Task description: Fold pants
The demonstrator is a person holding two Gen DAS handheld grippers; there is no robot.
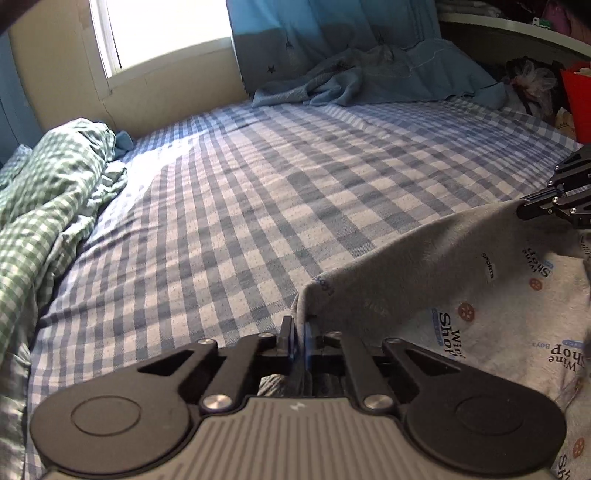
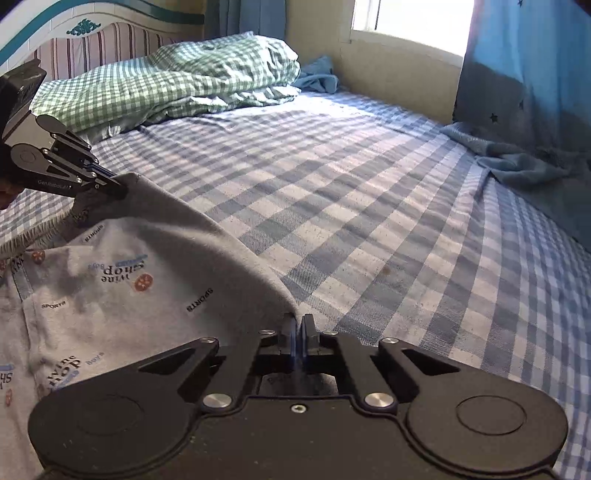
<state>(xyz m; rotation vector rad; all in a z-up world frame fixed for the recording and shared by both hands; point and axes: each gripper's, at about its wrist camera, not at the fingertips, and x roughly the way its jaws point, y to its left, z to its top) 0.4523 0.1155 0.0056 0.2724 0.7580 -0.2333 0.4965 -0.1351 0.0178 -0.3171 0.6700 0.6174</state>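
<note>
Grey pants (image 1: 436, 273) printed with small words and orange dots lie on the blue checked bed sheet (image 1: 240, 206). My left gripper (image 1: 302, 325) is shut on one corner of a raised edge of the pants. My right gripper (image 2: 298, 323) is shut on the other corner of that edge. The edge is stretched taut between them, lifted above the rest of the pants (image 2: 110, 280). The right gripper also shows in the left wrist view (image 1: 524, 206), and the left gripper in the right wrist view (image 2: 122, 186).
A green checked quilt (image 2: 173, 81) is bunched by the striped headboard (image 2: 103, 40). A blue curtain and a crumpled blue cloth (image 1: 332, 85) lie at the far side under the window (image 1: 162, 33). A red container (image 1: 578, 103) stands at the right.
</note>
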